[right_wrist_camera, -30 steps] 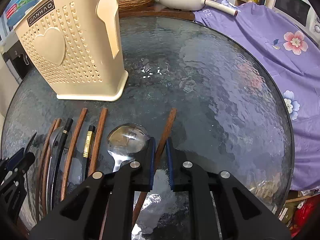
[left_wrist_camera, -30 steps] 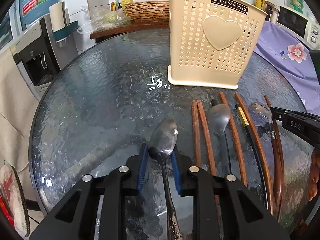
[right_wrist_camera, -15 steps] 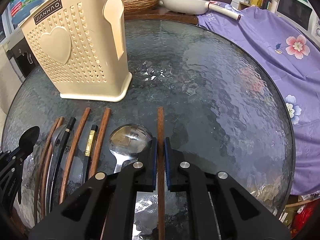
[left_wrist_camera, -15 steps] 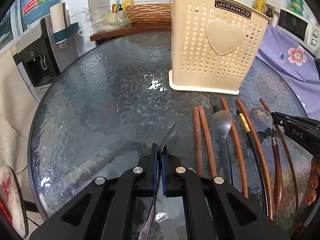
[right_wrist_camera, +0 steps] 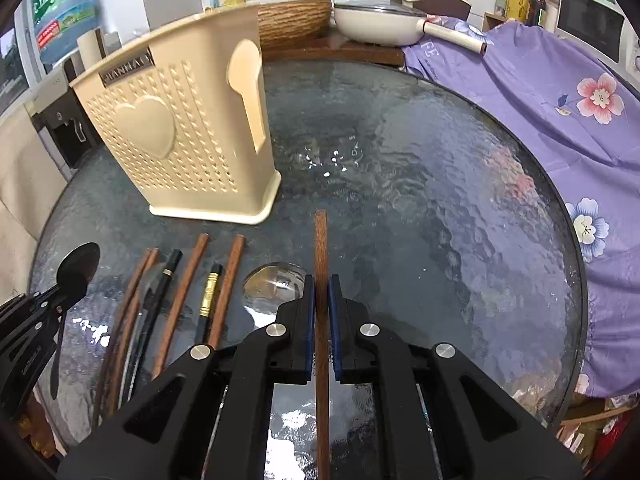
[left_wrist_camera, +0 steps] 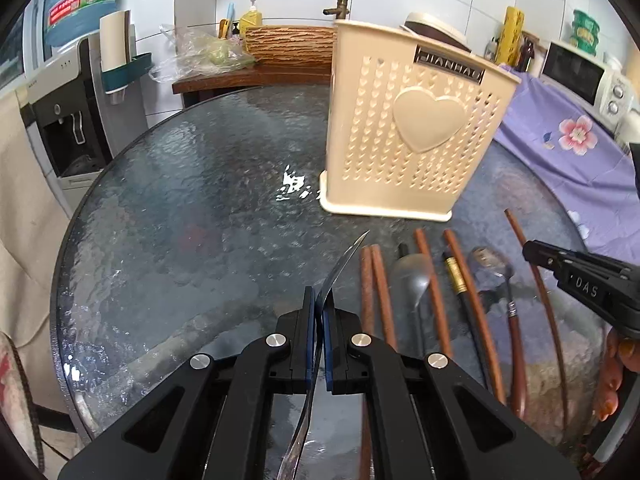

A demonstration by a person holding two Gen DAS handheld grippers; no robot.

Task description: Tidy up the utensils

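While my left tool [left_wrist_camera: 319, 308] clenches a metal spoon [left_wrist_camera: 344, 264] edge-on and my right tool [right_wrist_camera: 320, 300] clenches a wooden chopstick [right_wrist_camera: 321, 248], the cream holder [left_wrist_camera: 404, 136] labelled "JIANHAO" stands on the glass tabletop [left_wrist_camera: 180, 220] beyond.

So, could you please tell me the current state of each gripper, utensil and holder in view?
Left gripper: shut on a metal spoon, seen edge-on.
Right gripper: shut on a wooden chopstick.
Utensil holder: upright on the glass table.
Remaining utensils: lying flat.
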